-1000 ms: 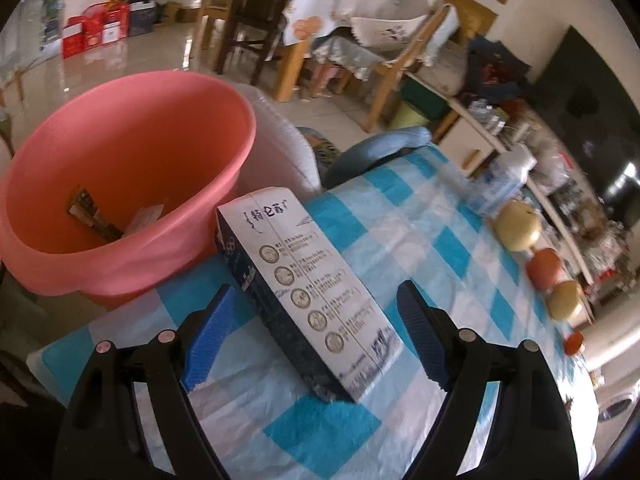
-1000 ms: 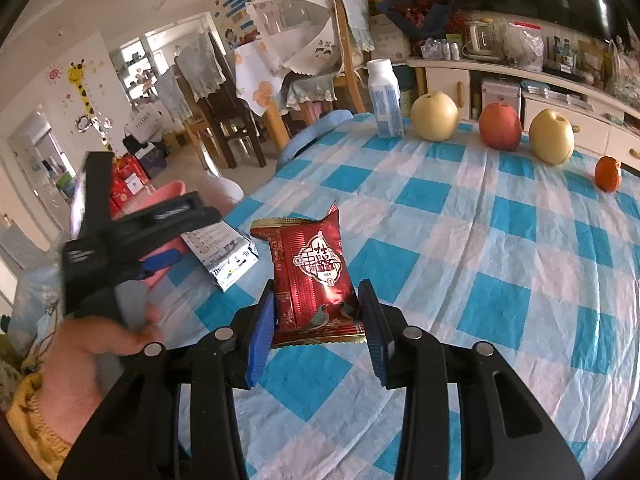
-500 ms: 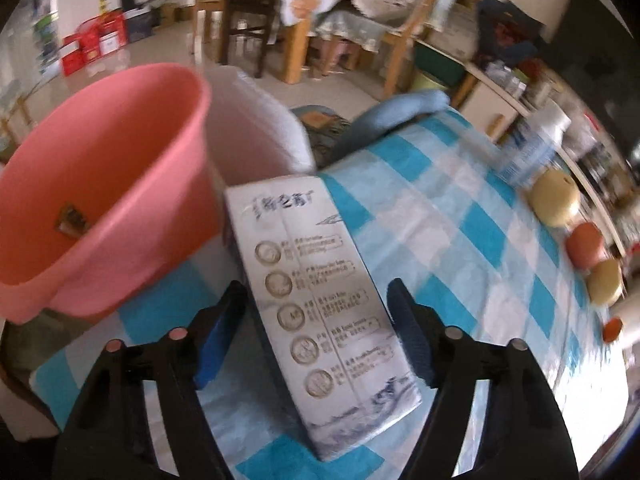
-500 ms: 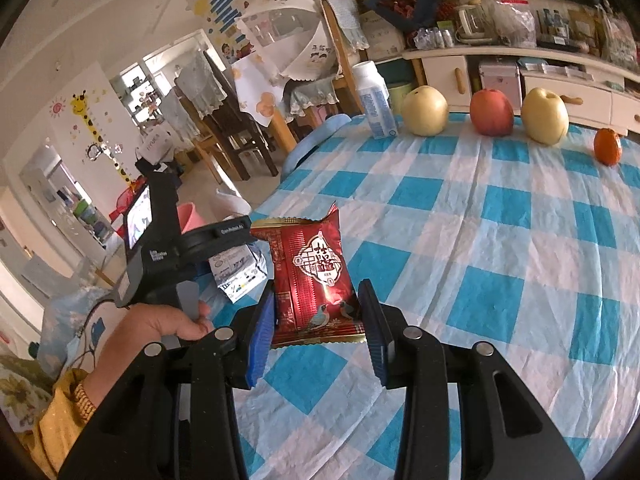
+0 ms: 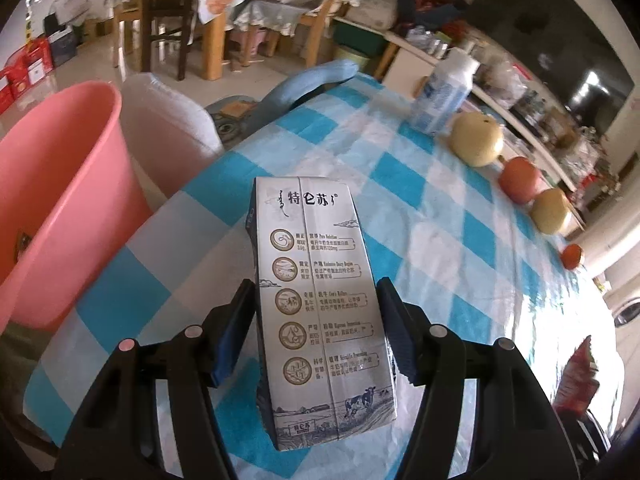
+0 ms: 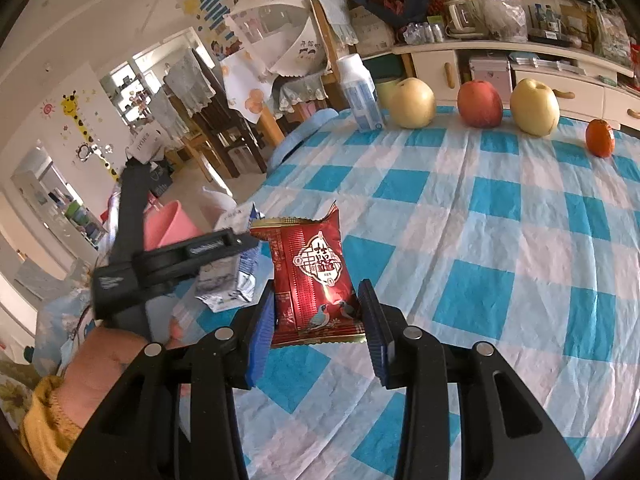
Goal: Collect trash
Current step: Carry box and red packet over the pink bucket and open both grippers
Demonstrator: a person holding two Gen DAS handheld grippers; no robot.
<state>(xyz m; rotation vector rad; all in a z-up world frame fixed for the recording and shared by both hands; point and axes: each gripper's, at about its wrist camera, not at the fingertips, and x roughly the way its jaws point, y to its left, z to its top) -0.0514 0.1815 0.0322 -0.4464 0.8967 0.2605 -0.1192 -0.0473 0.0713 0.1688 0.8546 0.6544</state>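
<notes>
Closing on the milk carton (image 5: 320, 300), the left gripper (image 5: 316, 332) now has both blue pads right at the carton's long sides, whereas a second ago its jaws stood wide with clear gaps either side and the carton lay skewed across them. The carton now runs straight up the middle of the left wrist view, toward twelve o'clock, lying flat on the checked tablecloth (image 5: 420, 208). Whether the pads already press on the card I cannot tell; they look to be just touching.

The pink basin (image 5: 60, 200) sits at nine to ten o'clock from the carton, off the table edge, with a white bin (image 5: 168, 136) beside it at eleven o'clock. That looks like the trash destination, so once the squeeze is firm the carton needs lifting and carrying left.

The right gripper (image 6: 316, 320) has not changed: its jaws are pinched on a red snack wrapper (image 6: 316, 276), held just above the cloth. In that view the left gripper and the person's hand (image 6: 108, 364) lie at nine o'clock.

A bottle (image 6: 360, 92) and the fruit (image 6: 480, 104) stand far off at twelve to one o'clock, likely not trash.
</notes>
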